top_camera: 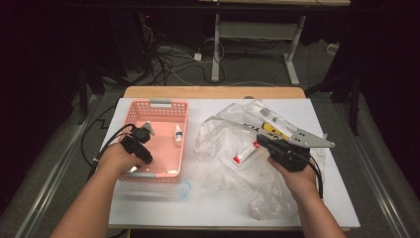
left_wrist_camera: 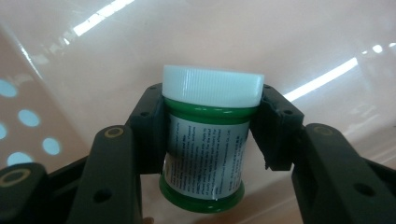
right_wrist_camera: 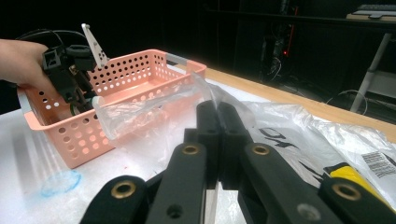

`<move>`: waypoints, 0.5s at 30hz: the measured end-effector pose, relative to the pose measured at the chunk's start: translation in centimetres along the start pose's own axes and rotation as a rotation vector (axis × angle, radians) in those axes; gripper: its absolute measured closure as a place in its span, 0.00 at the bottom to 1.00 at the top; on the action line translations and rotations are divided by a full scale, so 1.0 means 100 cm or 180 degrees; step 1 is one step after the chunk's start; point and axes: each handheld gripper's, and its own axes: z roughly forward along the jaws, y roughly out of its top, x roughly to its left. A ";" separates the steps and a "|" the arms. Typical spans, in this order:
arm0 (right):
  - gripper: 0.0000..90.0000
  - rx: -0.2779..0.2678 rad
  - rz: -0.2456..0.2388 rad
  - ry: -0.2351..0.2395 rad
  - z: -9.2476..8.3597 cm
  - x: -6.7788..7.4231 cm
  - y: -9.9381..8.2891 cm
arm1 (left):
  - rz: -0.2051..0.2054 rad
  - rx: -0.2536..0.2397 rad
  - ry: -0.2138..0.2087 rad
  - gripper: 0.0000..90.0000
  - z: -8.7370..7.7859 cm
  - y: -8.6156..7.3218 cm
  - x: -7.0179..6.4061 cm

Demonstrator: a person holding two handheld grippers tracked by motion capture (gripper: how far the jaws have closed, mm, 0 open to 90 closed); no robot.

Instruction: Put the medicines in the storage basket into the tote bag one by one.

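Light falls from overhead onto the tabletop (top_camera: 163,208), leaving its white surface bright while the room beyond its far edge sinks into near black. In the left gripper view, white streaks of glare cross the pink basket (left_wrist_camera: 116,60) wall, which looks soft and out of focus. The clear plastic bag (top_camera: 223,134) glints. The high view is slightly grainy.

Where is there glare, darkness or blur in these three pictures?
High view: the room behind the table is dark. Left gripper view: bright streaks of glare on the pink basket; the green jar is sharp. Right gripper view: the near right tongs look soft.
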 end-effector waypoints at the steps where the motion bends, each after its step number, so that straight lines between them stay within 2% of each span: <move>1: 1.00 0.0000 0.0000 -0.0001 0.000 0.000 0.000 | -0.0001 -0.0006 -0.0049 0.55 -0.001 0.000 0.000; 6: 1.00 -0.0002 0.0008 -0.0001 0.000 -0.001 0.000 | -0.0040 -0.0179 -0.0242 0.55 -0.009 0.000 -0.004; 15: 1.00 -0.0012 -0.0003 -0.0002 -0.001 0.000 0.001 | 0.0062 -0.0596 -0.0285 0.55 -0.020 -0.002 -0.021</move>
